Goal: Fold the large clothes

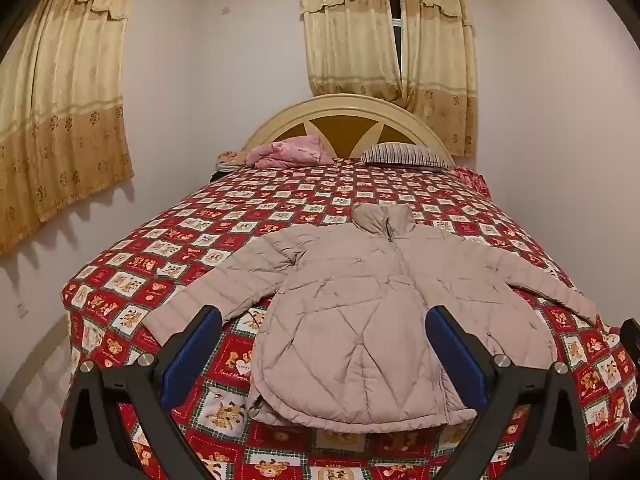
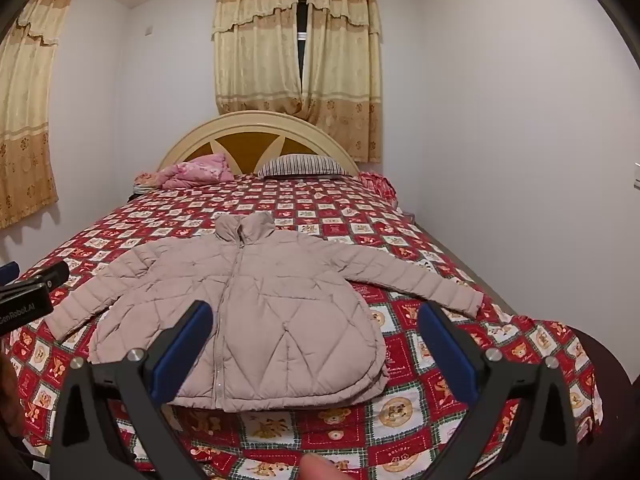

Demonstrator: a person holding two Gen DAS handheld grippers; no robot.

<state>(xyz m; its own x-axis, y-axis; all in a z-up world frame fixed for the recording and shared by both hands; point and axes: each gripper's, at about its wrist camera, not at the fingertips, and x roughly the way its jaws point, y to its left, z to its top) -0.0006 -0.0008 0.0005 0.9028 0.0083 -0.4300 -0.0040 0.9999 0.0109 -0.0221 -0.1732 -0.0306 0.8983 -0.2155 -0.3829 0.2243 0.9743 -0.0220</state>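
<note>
Your puffer jacket (image 1: 360, 312) lies flat, front up and zipped, on the bed (image 1: 200, 216) near its foot, sleeves spread out to either side, collar toward the headboard (image 1: 344, 120). Your left claw (image 1: 324, 356) hangs above the hem with its jaws spread wide and holds nothing. Your right claw (image 2: 316, 352) is just as wide apart and empty, above the jacket's lower right part.

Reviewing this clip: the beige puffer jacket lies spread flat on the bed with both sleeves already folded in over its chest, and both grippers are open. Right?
Not quite. The jacket has both sleeves stretched out to the sides, not folded in, as the right wrist view shows. It does lie flat on the bed, and the left gripper and right gripper are open.
</note>
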